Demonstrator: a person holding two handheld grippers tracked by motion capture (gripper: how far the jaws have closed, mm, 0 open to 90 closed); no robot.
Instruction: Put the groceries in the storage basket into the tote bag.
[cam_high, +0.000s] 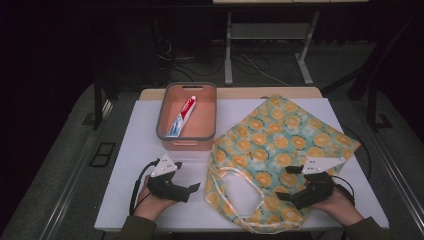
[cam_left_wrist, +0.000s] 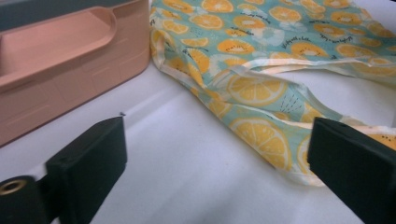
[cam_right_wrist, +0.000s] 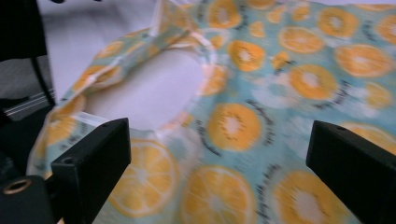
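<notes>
An orange-slice print tote bag (cam_high: 272, 150) lies flat on the white worktop (cam_high: 135, 130), spread from the right half toward the near edge, its looped handles (cam_high: 227, 187) curling at the near-left corner. The right gripper (cam_high: 280, 196) hovers over the bag's near part, just right of the handles; in the right gripper view its jaws stand wide apart with nothing between them, the printed fabric (cam_right_wrist: 243, 126) and the handle opening below. The left gripper (cam_high: 192, 189) sits on the bare worktop just left of the handles, pointing toward the bag; in the left gripper view its jaws are also spread wide and empty, the bag's edge (cam_left_wrist: 261, 116) lying near the right jaw, though I cannot tell whether they touch. Behind the left gripper, a salmon-pink bin with a grey rim (cam_high: 162, 112) stands beside the bag's left edge. A toothpaste tube (cam_high: 182, 116) lies diagonally inside the bin.
</notes>
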